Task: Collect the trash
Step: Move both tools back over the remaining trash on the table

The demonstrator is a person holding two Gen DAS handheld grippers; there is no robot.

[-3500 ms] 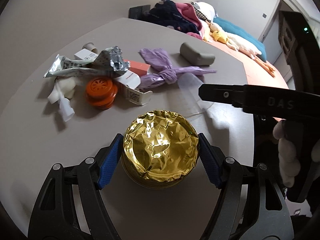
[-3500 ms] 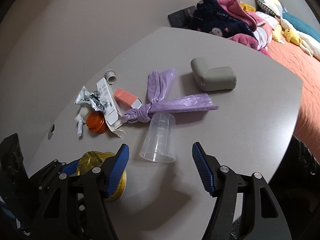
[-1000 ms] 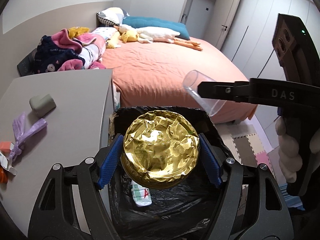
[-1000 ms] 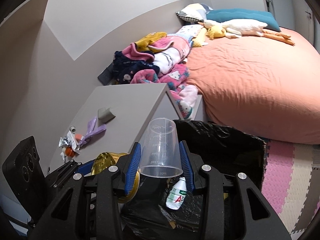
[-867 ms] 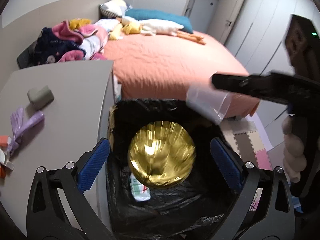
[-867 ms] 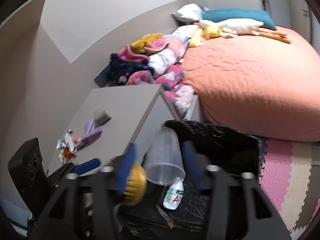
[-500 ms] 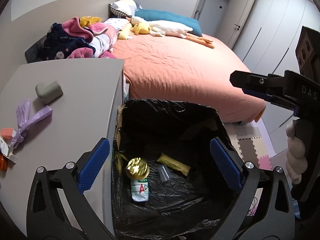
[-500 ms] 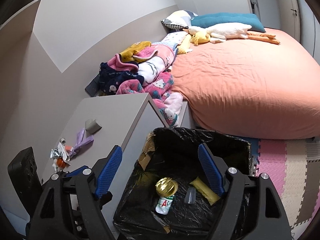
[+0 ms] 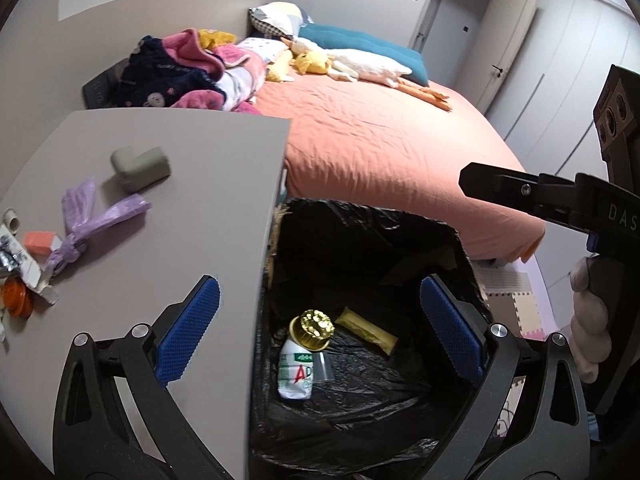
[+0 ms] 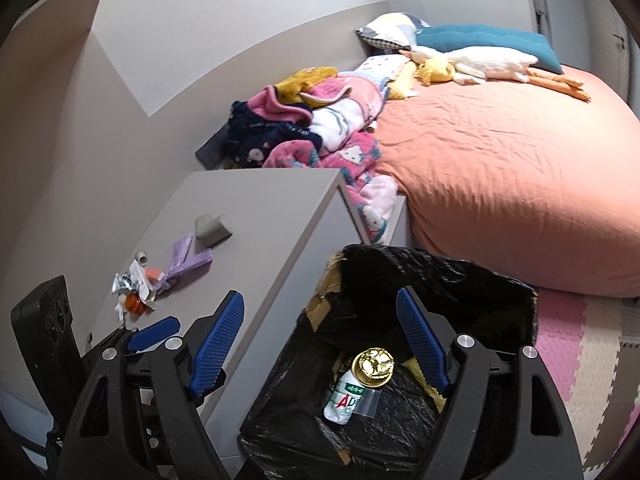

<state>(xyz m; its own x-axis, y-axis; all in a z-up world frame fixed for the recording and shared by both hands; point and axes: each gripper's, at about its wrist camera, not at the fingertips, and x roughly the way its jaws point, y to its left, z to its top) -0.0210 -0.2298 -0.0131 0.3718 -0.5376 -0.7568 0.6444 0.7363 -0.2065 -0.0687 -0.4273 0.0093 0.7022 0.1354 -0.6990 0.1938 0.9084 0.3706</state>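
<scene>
Both grippers, left gripper [image 9: 316, 332] and right gripper [image 10: 320, 344], fingers spread empty; gold tin [image 9: 312, 329] in bin [image 9: 372, 224] at six o'clock

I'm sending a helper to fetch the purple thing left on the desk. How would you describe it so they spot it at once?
Start at the grey desk beside the orange bed and look at the litter along its far side from the bin. The purple knotted plastic bag lies flat between the grey corner-shaped block and the small orange box. It is the only lilac item, tied in a knot with loose ends.
</scene>
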